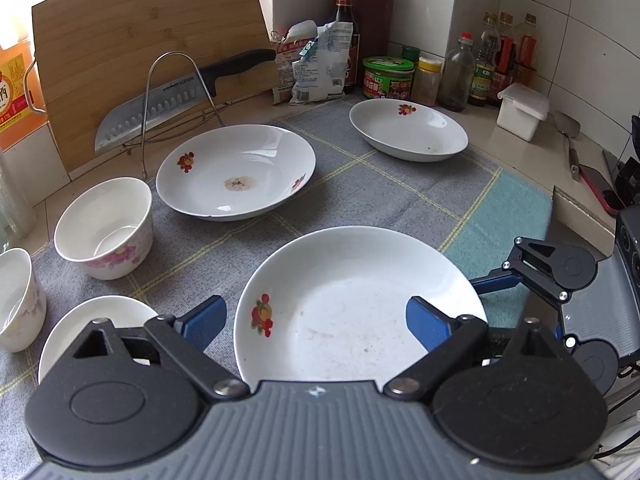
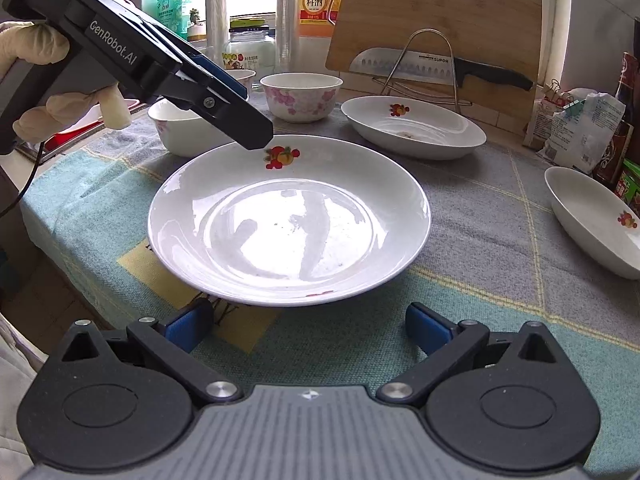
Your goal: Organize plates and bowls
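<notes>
Kitchen counter with white wall tiles was covered by a grey and teal checked cloth (image 1: 384, 200).

From the left wrist view, the left gripper (image 1: 316, 326) was spread wide, holding nothing. Its blue fingers (image 1: 204, 326) stood on either side of the near plate (image 1: 352, 304), which lay flat on the cloth with a fruit picture on its rim. Behind it sat a second plate (image 1: 236, 172) with a brown spot in the middle. Farther back and to the right sat a third plate (image 1: 408, 130). On the left stood a pink flower bowl (image 1: 105, 228), another bowl (image 1: 18, 300) at the edge, and a small white dish (image 1: 96, 328) partly hidden by the gripper. A big knife (image 1: 160, 108) leaned in a wire rack against a wooden cutting board (image 1: 140, 40). Bottles and jars (image 1: 484, 64) lined the back wall. The right gripper (image 1: 516, 276) showed at the right, just beside the near plate.

From the right wrist view, the right gripper (image 2: 308, 328) was also wide apart and empty, just in front of the near plate's (image 2: 288, 220) edge. The left gripper (image 2: 256, 136) hung over the far rim of that plate, held by a gloved hand (image 2: 52, 84). It blocked part of a white bowl (image 2: 180, 132).
</notes>
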